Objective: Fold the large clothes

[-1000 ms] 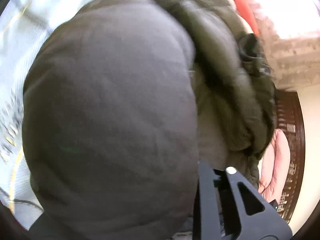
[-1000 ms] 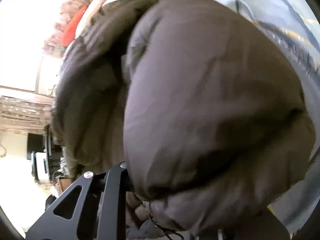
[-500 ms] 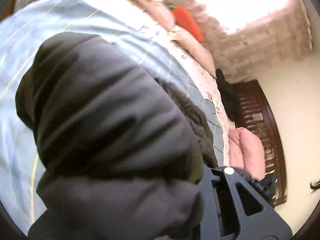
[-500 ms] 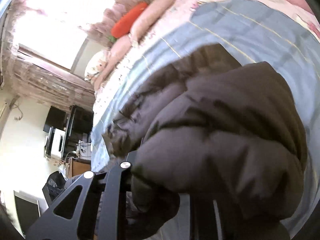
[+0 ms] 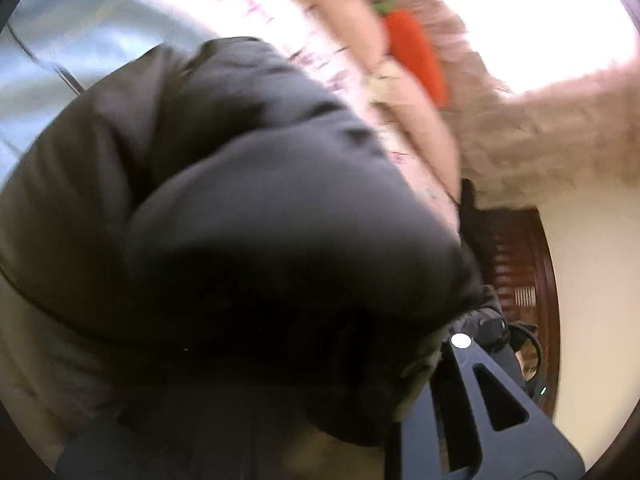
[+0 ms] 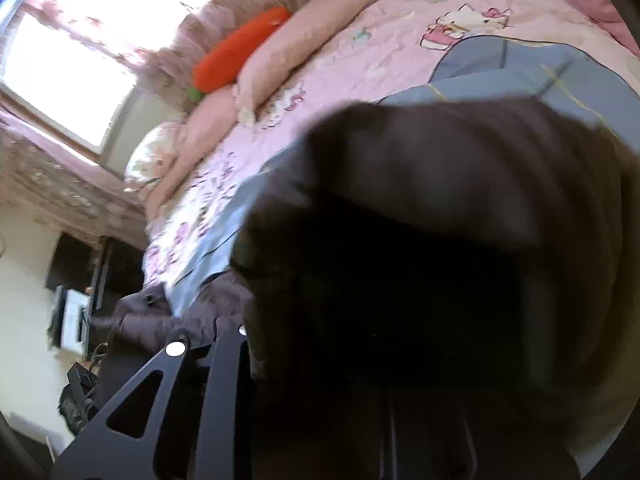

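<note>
A dark brown puffy jacket (image 5: 248, 240) fills most of the left wrist view and bulges over my left gripper (image 5: 384, 412), which is shut on its fabric; only the right finger (image 5: 480, 408) shows. In the right wrist view the same jacket (image 6: 440, 272) hangs in front of the camera. My right gripper (image 6: 276, 392) is shut on it; only the left finger (image 6: 180, 400) shows. The jacket is lifted above a bed with a blue quilt (image 6: 512, 68).
A pink cartoon-print bedspread (image 6: 360, 52) covers the bed, with pink pillows (image 6: 280, 60) and an orange carrot-shaped cushion (image 6: 236, 56) under a bright window. A dark wooden headboard (image 5: 524, 280) stands at the right. More dark clothing (image 6: 176, 320) lies at the bed edge.
Both grippers have lifted and tilted up with the jacket in them. The views now look toward the pillows and window, and more of the bed shows.
</note>
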A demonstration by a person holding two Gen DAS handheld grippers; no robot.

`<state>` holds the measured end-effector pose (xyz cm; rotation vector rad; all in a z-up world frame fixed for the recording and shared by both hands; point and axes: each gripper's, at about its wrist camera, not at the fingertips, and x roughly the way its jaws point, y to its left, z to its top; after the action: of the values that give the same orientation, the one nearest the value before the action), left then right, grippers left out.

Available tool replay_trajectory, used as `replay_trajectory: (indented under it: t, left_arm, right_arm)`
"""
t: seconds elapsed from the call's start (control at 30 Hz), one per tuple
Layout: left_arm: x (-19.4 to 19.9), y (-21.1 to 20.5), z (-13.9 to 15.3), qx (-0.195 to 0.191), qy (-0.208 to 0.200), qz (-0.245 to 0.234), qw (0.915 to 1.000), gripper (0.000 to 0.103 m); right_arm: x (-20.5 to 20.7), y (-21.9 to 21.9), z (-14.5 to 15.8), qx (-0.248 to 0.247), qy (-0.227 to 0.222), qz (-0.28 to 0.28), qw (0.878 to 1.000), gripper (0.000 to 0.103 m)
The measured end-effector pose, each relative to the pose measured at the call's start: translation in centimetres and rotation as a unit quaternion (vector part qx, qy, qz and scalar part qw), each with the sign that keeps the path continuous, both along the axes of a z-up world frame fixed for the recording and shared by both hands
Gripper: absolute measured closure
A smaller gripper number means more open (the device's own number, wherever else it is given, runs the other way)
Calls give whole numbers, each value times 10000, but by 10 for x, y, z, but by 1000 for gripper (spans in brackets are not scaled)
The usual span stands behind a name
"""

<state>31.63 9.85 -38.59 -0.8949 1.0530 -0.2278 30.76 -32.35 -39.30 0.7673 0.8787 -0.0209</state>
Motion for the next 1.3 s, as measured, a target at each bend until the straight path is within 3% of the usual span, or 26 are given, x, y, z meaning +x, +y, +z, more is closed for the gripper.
replay_trajectory:
  t: [0.1,0.2,0.33,0.43,0.53,0.57,0.6,0.63,0.67,0.7,0.73,0.77,0.9,0.93,0.97,1.0,1.03,1.07,1.1,1.13,1.17,1.23,1.3]
  left_arm:
    - [46,-16,-27,238,306,-160,9991,84]
    - [67,-21,-52,7,492,-177,9986,83]
    - [66,-16,-70,-388,281,-56,9988,81]
    - [57,-19,-68,-478,93,-44,9988,79]
    - [55,-13,-63,-608,162,26,9980,73]
    - [54,-10,-58,-783,210,166,9966,64]
    - [55,-9,-56,-954,148,242,9950,26]
    - [55,-5,-47,-1391,-156,384,9894,2]
    - [54,-2,-40,-1448,-282,528,9877,2]
    - [54,2,-29,-1172,-210,806,9896,2]
    - [55,3,-22,-1071,-214,880,9901,2]
    - [59,2,-13,-1013,-139,801,9915,2]
    - [61,-8,26,-493,-149,464,9976,2]
    - [60,-11,41,-182,-186,313,9992,2]
    - [58,-26,67,386,-346,12,9987,2]
    - [52,-36,89,889,-582,-123,9943,2]
    - [37,-50,116,1613,-1070,-195,9809,2]
    - [24,-66,142,2257,-1563,-216,9613,2]
    - [6,-84,166,2893,-2081,-217,9341,2]
    - [-1,-97,183,3174,-2404,-258,9170,2]
    - [-11,-108,197,3136,-2709,-387,9093,2]
    - [-29,-109,201,2780,-2876,-561,9148,2]
    - [-36,-116,188,2689,-2736,-670,9211,2]
  right_arm:
    - [43,-4,-31,-28,404,-125,9991,84]
    - [62,-9,-57,43,534,-197,9984,85]
    - [63,-6,-74,-45,356,-120,9993,84]
    - [56,-5,-78,-29,241,-100,9997,83]
    - [45,-7,-75,-9,195,-115,9997,81]
    - [42,-8,-73,8,210,-111,9997,80]
    - [40,-8,-70,21,220,-78,9997,76]
    - [39,-9,-66,30,238,-16,9997,72]
    - [38,-9,-61,49,249,65,9997,63]
    - [37,-9,-54,45,231,173,9996,59]
    - [36,-7,-46,47,164,299,9994,34]
    - [35,-5,-37,-60,110,360,9993,19]
    - [29,3,14,-648,25,538,9964,16]
    - [21,4,32,-731,-94,497,9960,15]
    - [14,4,47,-793,-300,383,9957,14]
    - [5,5,63,-854,-611,221,9942,14]
    - [-1,2,73,-873,-933,67,9918,9]
    - [-15,2,87,-792,-1509,-6,9854,1]
    - [-25,-1,96,-879,-1841,-63,9789,1]
    - [-29,-1,101,-1029,-1891,-66,9765,1]
    - [-30,2,107,-1180,-1883,12,9750,1]
    - [-35,9,112,-1533,-1960,130,9685,1]
    - [-40,21,108,-2023,-1999,149,9586,1]
